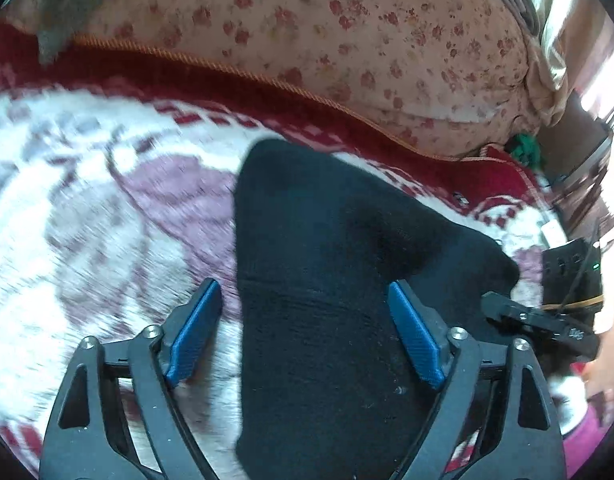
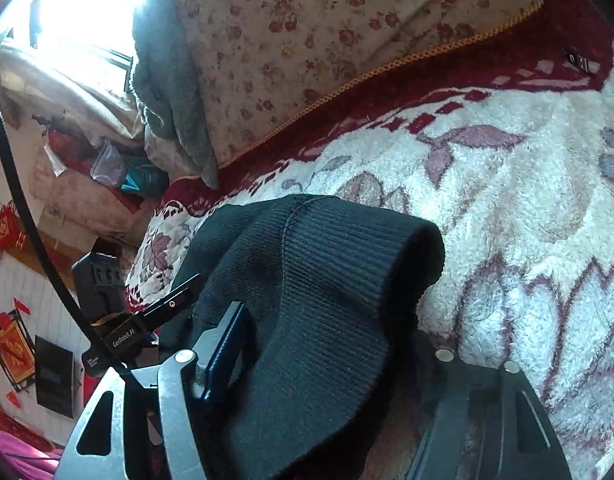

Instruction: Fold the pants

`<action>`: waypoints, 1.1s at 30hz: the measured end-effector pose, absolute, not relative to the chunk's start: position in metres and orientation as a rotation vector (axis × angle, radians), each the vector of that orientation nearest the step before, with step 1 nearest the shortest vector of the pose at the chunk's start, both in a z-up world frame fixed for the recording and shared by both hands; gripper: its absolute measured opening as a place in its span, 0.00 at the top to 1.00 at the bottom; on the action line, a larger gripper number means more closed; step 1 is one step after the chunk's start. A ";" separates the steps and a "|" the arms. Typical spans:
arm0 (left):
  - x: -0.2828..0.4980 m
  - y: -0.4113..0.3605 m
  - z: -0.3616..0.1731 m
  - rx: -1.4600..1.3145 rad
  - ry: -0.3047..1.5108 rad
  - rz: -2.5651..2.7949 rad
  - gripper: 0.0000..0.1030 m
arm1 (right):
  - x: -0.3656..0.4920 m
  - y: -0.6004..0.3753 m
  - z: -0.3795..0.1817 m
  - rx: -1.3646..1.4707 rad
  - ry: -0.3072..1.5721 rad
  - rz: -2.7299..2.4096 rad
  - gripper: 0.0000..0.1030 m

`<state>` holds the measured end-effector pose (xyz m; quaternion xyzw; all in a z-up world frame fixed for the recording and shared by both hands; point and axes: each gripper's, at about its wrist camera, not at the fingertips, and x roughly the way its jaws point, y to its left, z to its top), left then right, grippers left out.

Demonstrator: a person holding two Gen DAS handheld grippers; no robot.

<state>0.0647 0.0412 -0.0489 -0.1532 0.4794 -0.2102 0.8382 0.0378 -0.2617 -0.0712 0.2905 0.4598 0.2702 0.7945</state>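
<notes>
Left gripper (image 1: 305,330): jaws spread wide, blue pads (image 1: 195,334) standing clear on either side of the black knit pants (image 1: 327,280), neither pad pressing the cloth. Right gripper (image 2: 331,364): one dark pad (image 2: 227,340) visible at the pants' left edge, the opposite finger hidden under the draped fabric; jaws stand apart, but whether they pinch the cloth cannot be told from this view. Pants: black ribbed knit, bunched in a rounded hump, lying on the plush blanket (image 2: 507,220) and running back between both grippers' fingers; in the right wrist view the ribbed fold bulges up and over the gripper. Blanket: white fleece with mauve leaf figures and a dark red border, beneath the pants on every side. Floral quilt (image 1: 327,32): cream with small red flowers, beyond the pants, past the blanket's red border and its orange stitched edge (image 2: 387,66). Grey fleece cloth (image 2: 167,92): draped down the quilt's side, beyond the pants. Black box with cable (image 1: 573,276): just right of the pants in the left wrist view, beside the other gripper's black finger (image 1: 519,314). Window (image 2: 87,4): bright, far beyond the pants. Red paper decorations (image 2: 5,228): on the wall left of the pants in the right wrist view.
</notes>
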 end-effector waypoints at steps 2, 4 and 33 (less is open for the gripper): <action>0.062 0.038 -0.044 -0.303 1.002 -0.467 0.43 | 0.036 -0.263 -0.072 0.644 0.969 0.588 0.45; 0.058 0.034 -0.036 -0.270 0.985 -0.471 0.51 | 0.034 -0.265 -0.071 0.663 0.955 0.592 0.49; 0.035 0.191 0.042 -0.286 0.813 -0.181 0.69 | 0.076 -0.104 0.000 0.531 0.890 0.858 0.66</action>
